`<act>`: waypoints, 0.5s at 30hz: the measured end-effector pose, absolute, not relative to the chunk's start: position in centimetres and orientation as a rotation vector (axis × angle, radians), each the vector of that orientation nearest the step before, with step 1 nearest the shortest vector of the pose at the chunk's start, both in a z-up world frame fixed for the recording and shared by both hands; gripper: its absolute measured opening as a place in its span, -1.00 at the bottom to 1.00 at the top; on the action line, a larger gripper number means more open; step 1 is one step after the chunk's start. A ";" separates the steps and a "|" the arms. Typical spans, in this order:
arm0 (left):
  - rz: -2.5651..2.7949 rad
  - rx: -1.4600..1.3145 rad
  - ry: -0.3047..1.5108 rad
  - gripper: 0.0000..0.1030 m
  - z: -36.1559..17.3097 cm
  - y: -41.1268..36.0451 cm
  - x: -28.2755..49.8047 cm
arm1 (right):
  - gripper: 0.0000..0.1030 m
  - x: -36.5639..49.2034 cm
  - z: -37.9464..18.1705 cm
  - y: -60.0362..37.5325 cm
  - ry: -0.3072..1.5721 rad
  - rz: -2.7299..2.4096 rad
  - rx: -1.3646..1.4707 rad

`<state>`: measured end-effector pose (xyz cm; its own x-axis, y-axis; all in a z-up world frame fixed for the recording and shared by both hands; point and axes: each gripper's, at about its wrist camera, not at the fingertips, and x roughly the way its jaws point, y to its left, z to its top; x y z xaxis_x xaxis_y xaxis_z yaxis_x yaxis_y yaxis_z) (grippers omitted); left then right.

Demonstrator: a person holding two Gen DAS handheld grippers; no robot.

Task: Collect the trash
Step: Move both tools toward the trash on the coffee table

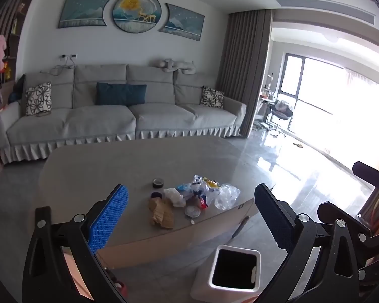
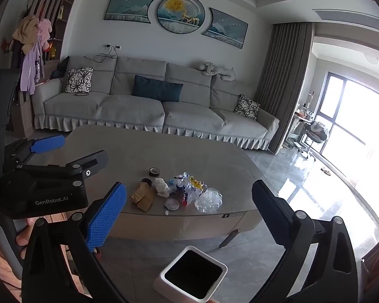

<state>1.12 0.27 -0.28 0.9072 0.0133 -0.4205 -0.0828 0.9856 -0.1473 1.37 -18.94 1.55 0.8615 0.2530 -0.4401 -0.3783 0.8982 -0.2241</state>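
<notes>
A heap of trash lies near the front edge of the grey coffee table [image 1: 101,171] [image 2: 128,146]. It holds crumpled clear plastic [image 1: 226,195] [image 2: 208,199], torn brown cardboard [image 1: 161,213] [image 2: 144,197], a white tissue [image 1: 174,195] [image 2: 161,186], coloured wrappers [image 1: 202,186] [image 2: 189,184] and a round lid [image 1: 192,210] [image 2: 171,204]. A white bin [image 1: 240,248] [image 2: 161,284] with a dark opening stands on the floor in front. My left gripper [image 1: 192,188] [image 2: 84,146] and right gripper [image 2: 189,184] [image 1: 338,188] hover side by side short of the table, both open and holding nothing.
A black tape roll [image 1: 158,182] [image 2: 154,171] sits just behind the heap. A grey sofa [image 1: 113,116] with cushions runs along the far wall. Glossy tiled floor [image 1: 278,166] stretches right toward a bright window. A hand [image 2: 20,240] grips the left tool's handle.
</notes>
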 end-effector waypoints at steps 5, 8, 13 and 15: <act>0.049 -0.173 0.455 0.93 -0.5 0.8 1.5 | 0.91 1.8 1.5 -18.6 0.424 0.341 -0.312; 0.055 -0.171 0.461 0.93 -0.5 0.7 1.6 | 0.91 1.8 1.6 -18.5 0.425 0.348 -0.312; 0.060 -0.164 0.463 0.93 -0.7 0.9 1.9 | 0.91 2.0 1.8 -18.4 0.426 0.352 -0.311; 0.062 -0.159 0.459 0.93 -0.7 0.9 1.9 | 0.91 2.1 1.8 -18.4 0.427 0.349 -0.313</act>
